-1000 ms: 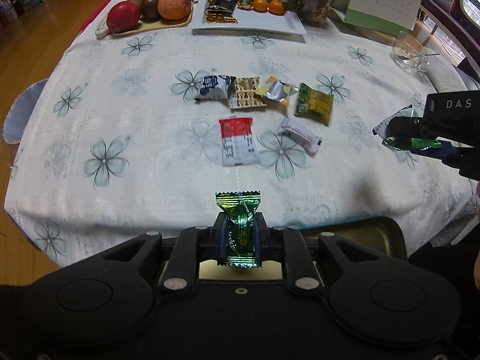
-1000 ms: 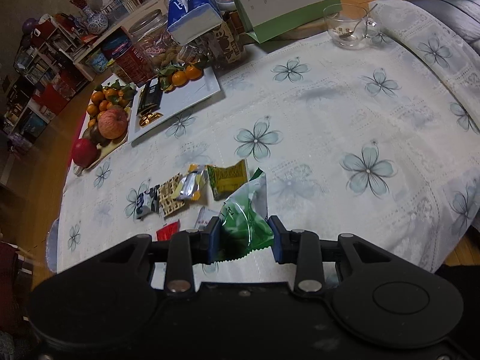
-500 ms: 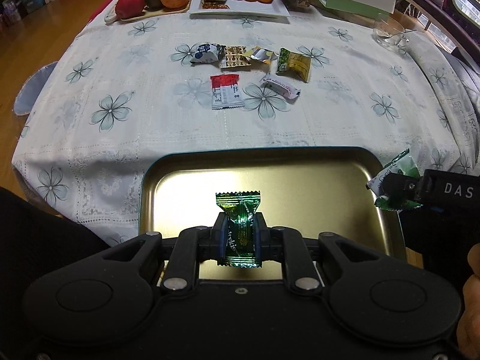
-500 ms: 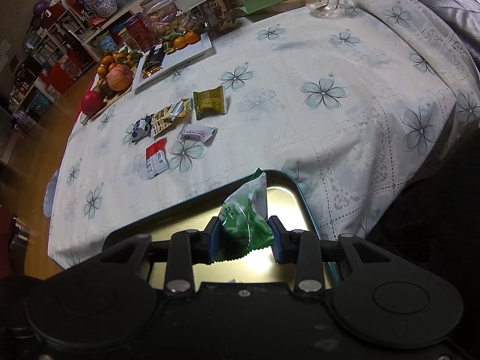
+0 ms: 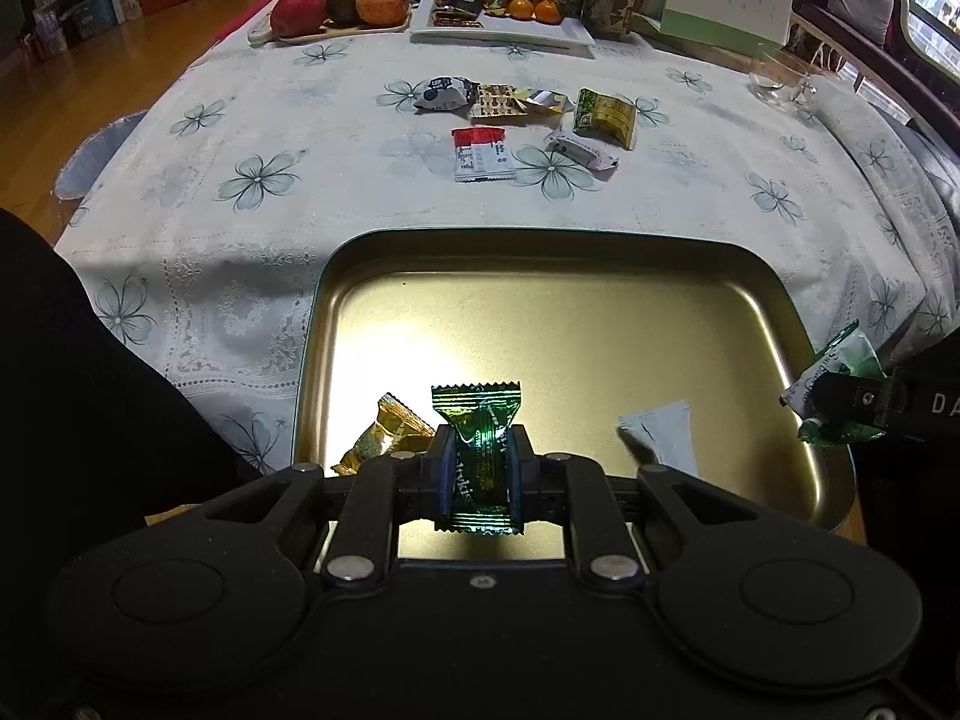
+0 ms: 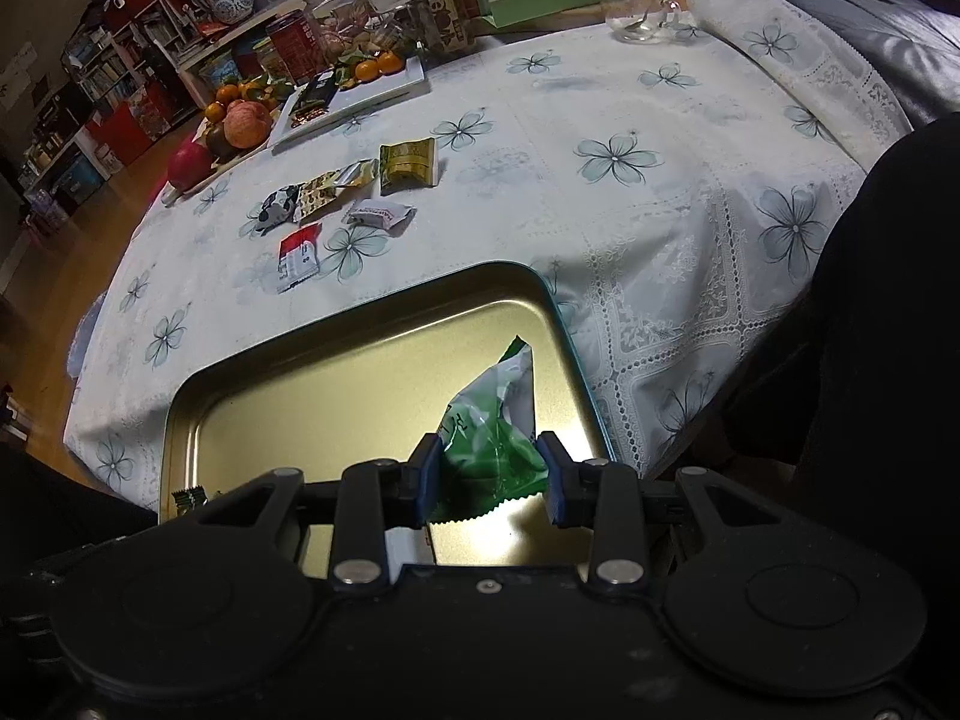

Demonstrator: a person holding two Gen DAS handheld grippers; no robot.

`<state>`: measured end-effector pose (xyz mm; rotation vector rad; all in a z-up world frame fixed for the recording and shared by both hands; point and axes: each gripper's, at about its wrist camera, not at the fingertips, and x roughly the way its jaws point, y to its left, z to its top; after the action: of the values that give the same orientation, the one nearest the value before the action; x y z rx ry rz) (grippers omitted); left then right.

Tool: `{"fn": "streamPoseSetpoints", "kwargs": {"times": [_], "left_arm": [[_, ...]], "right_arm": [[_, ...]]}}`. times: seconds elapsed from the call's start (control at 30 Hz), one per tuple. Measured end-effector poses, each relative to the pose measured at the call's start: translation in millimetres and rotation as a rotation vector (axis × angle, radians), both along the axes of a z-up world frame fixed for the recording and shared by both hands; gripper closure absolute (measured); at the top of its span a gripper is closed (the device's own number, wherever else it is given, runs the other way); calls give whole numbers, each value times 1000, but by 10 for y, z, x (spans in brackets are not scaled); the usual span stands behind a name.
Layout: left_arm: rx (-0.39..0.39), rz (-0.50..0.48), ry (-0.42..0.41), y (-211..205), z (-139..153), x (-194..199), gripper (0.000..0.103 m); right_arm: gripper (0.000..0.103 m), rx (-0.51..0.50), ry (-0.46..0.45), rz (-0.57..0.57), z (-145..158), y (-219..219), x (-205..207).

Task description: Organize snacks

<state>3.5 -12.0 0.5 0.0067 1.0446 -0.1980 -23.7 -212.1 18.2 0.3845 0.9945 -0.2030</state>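
The left gripper [image 5: 478, 473] is holding its jaws closed on a shiny dark green foil candy wrapper [image 5: 478, 450] with partly readable white lettering, above a gold metal tray [image 5: 600, 330]. The right gripper [image 6: 487, 480], marked "DA" on its side in the left view, is clamping a green and white crinkled snack packet [image 6: 495, 420] over the tray. Six wrapped snacks, including a red and white sachet [image 5: 482, 153], are lying on the flower-print tabletop [image 5: 270, 138].

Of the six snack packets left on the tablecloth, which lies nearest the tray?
The red-and-white packet; it lies closer to the tray than the other five.
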Motion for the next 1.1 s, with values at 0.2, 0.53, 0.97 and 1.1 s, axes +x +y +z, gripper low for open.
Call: {"fn": "streamPoseSetpoints", "kwargs": {"times": [0.2, 0.53, 0.97, 1.1], "left_arm": [[-2, 22, 18, 25, -78, 7, 80], [26, 25, 26, -3, -123, 3, 80], [64, 35, 19, -29, -120, -2, 72], [68, 34, 20, -34, -123, 2, 72]], "right_arm": [[67, 3, 16, 3, -31, 21, 25], [67, 4, 35, 21, -72, 49, 60], [61, -9, 69, 35, -94, 69, 84], [61, -11, 81, 38, -111, 75, 94]]}}
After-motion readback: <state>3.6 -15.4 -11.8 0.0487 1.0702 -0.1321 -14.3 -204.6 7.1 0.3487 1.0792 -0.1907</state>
